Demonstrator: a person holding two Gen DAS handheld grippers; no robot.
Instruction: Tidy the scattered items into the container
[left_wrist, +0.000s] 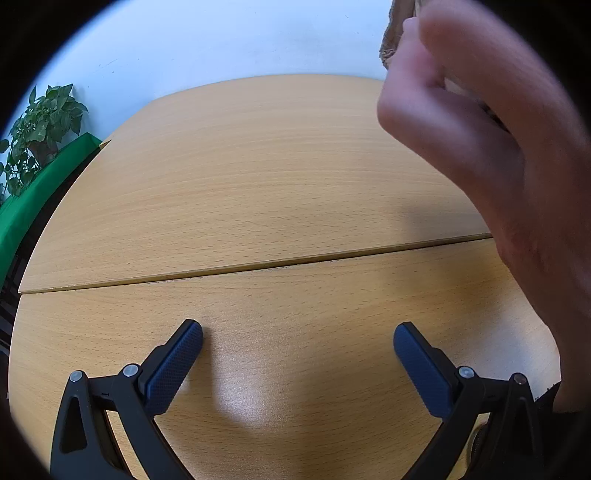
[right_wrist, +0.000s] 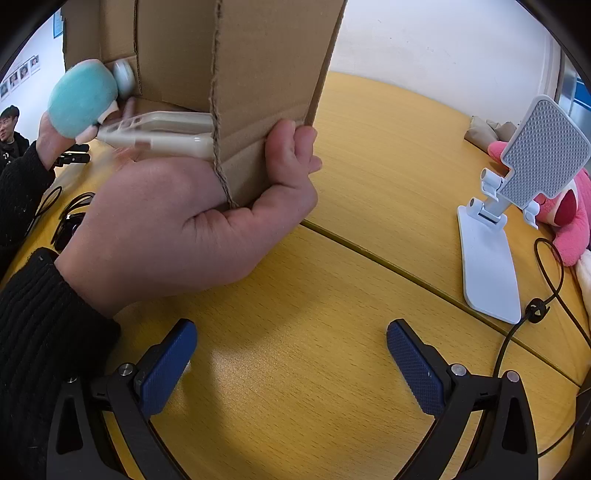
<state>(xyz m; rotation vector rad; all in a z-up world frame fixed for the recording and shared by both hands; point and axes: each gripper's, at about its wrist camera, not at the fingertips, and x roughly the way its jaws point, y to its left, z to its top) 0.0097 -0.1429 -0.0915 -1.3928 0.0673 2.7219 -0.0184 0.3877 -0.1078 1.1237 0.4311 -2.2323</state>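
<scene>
Right wrist: box above, probably beyond, tool.

It looked like an office or meeting room: a beech-laminate table made of joined sections, plain white walls, a potted plant at nine o'clock, and framed portrait photos at ten o'clock above a seated person.

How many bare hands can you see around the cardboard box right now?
2 in the right wrist view. One hand grips the box at its bottom corner. Another hand at far left holds a teal plush. Others may be hidden behind the box.
</scene>
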